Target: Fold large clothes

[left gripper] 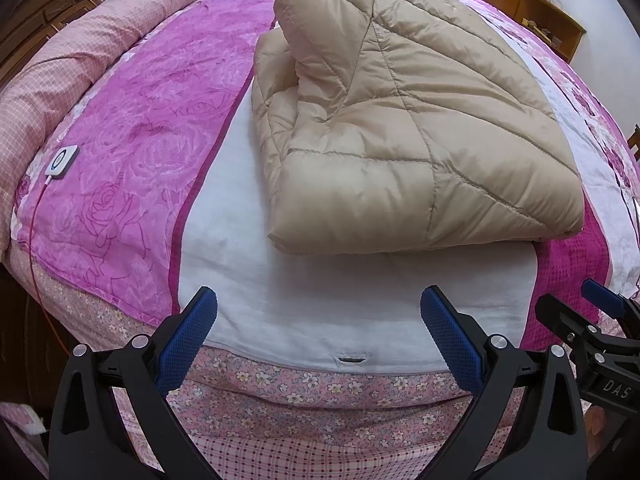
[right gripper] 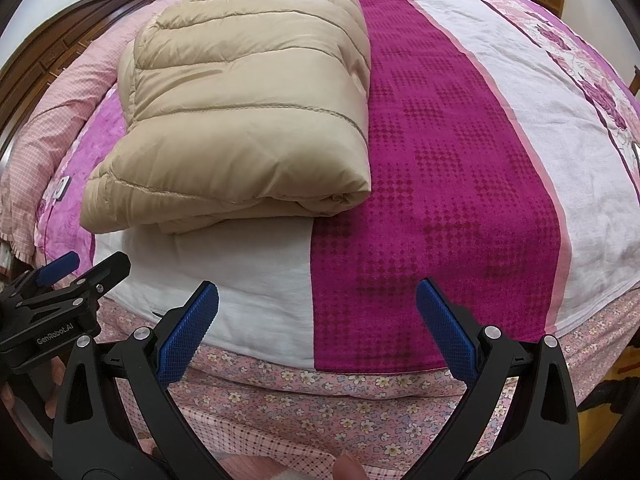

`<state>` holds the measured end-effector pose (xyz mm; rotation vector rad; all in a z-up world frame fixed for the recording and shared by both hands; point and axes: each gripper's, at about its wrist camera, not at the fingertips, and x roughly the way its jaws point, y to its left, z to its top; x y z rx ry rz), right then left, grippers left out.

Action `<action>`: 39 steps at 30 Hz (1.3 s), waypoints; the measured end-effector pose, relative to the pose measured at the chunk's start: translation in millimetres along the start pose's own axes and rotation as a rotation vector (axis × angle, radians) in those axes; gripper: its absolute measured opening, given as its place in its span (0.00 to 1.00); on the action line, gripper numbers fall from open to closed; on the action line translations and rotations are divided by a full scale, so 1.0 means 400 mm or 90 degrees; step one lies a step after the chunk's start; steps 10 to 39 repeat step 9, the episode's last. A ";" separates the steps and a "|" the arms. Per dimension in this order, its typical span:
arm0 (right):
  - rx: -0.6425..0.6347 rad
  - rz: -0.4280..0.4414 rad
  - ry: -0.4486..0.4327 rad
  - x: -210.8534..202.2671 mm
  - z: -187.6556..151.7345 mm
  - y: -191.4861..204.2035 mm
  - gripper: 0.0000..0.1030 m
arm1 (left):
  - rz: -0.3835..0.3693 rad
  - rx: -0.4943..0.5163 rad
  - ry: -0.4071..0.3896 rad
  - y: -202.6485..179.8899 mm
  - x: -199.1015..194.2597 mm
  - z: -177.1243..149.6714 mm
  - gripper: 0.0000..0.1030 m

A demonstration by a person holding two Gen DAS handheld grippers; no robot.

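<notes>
A beige quilted down coat [left gripper: 400, 128] lies folded into a thick bundle on the bed, partly on a white cloth [left gripper: 304, 300]. The right wrist view shows the same coat [right gripper: 240, 120] at the upper left. My left gripper [left gripper: 318, 304] hovers open over the bed's near edge, a short way in front of the bundle, nothing between its blue pads. My right gripper [right gripper: 318, 300] is also open and empty, to the right of the bundle's near corner. Each gripper appears at the edge of the other's view.
The bed carries a pink rose-print cover [left gripper: 132, 152], a magenta patterned strip [right gripper: 440, 200] and a white sheet [right gripper: 540, 140]. A small white controller with a cord [left gripper: 62, 162] lies at left. A dark wooden headboard [left gripper: 60, 4] and wooden cabinets [left gripper: 532, 4] stand behind.
</notes>
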<state>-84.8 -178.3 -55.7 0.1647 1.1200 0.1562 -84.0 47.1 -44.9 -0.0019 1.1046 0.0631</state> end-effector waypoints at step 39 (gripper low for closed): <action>-0.003 -0.024 -0.002 -0.002 -0.001 -0.005 0.96 | 0.008 0.006 0.011 -0.012 0.005 -0.001 0.95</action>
